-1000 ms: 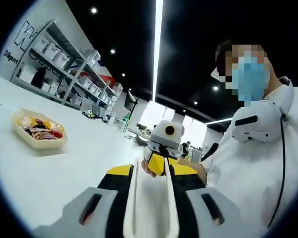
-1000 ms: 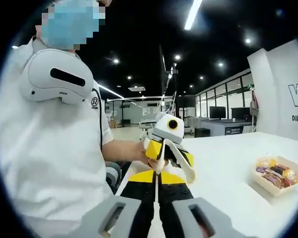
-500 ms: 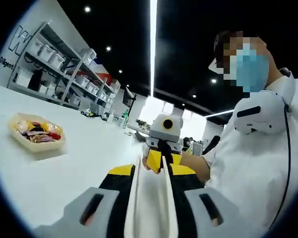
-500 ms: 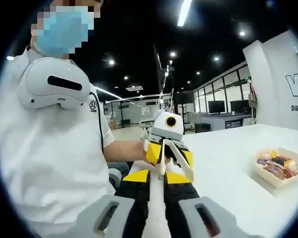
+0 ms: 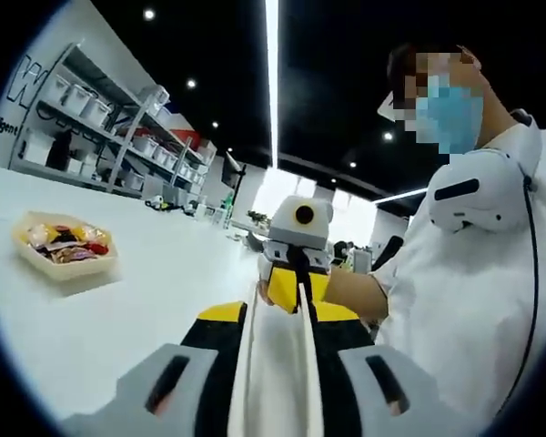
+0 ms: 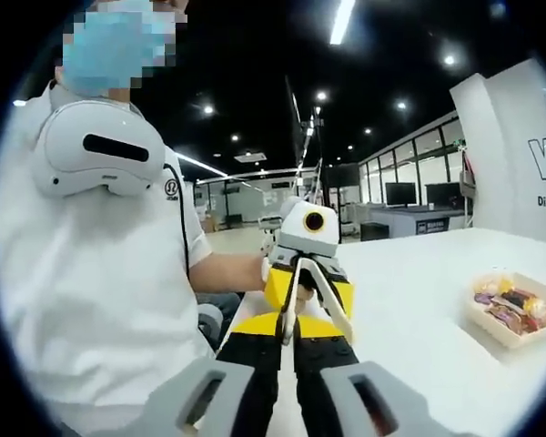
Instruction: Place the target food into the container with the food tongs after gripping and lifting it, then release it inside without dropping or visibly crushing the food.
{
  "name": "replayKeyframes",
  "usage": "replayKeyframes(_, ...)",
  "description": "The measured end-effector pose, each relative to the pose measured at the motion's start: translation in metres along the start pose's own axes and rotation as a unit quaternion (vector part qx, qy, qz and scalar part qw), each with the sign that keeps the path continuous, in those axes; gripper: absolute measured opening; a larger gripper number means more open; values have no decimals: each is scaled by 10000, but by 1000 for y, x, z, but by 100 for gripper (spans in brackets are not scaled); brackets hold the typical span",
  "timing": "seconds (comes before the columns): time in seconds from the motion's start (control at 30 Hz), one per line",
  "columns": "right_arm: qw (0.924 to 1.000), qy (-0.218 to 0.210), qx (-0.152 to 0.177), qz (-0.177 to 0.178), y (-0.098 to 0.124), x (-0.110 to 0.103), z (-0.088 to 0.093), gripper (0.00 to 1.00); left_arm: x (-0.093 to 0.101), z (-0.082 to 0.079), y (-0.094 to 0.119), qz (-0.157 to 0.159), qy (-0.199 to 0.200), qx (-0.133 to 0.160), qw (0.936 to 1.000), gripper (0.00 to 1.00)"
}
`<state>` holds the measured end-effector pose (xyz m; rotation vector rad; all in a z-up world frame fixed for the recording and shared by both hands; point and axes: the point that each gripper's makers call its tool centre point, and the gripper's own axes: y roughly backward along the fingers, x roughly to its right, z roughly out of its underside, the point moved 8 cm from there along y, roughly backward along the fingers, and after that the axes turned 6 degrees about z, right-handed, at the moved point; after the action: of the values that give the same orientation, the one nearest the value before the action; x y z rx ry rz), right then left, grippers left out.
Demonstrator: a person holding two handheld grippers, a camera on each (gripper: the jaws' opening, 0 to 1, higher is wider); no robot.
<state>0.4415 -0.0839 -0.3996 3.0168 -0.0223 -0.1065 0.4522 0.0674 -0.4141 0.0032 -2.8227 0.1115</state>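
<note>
White food tongs (image 5: 273,364) lie lengthwise between the yellow-and-black jaws of my left gripper (image 5: 287,314), which is shut on them. In the right gripper view their two arms (image 6: 338,309) spread out from the left gripper (image 6: 306,238) toward me. One arm's tip reaches the tips of my right gripper (image 6: 288,335), whose jaws stand close together; I cannot tell if they pinch it. The right gripper (image 5: 295,244) faces me in the left gripper view. A shallow beige container (image 5: 62,264) (image 6: 491,326) with colourful wrapped food (image 5: 64,244) (image 6: 510,306) sits on the white table.
A person in a white shirt (image 5: 473,309) (image 6: 91,300) holds both grippers above the white table (image 5: 146,300) (image 6: 409,300). Storage shelves (image 5: 91,118) stand beyond the table's far edge. Bare tabletop lies between the grippers and the container.
The tongs' two arms have drawn closer together at their far end in the left gripper view. Both cameras shifted slightly; the container stays in place.
</note>
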Motion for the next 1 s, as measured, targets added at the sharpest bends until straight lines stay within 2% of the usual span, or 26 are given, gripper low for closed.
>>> replayKeyframes(0.07, 9999, -89, 89, -22, 0, -1, 0, 0, 0, -1, 0, 3, -7, 32, 10000, 26)
replayKeyframes(0.13, 9999, 44, 167, 8, 1, -2, 1, 0, 1, -2, 0, 8, -70, 39, 10000, 26)
replayKeyframes(0.5, 9997, -94, 245, -22, 2, -2, 5, 0, 4, -1, 2, 10, -135, -79, 9999, 29)
replayKeyframes(0.73, 9994, -91, 321, 32, 6, 1, 6, 0, 3, -2, 14, -88, -101, -81, 9999, 26)
replayKeyframes(1.0, 9993, -42, 364, 114, 9, 2, 7, 0, 3, -3, 26, -219, -184, -228, 9993, 23)
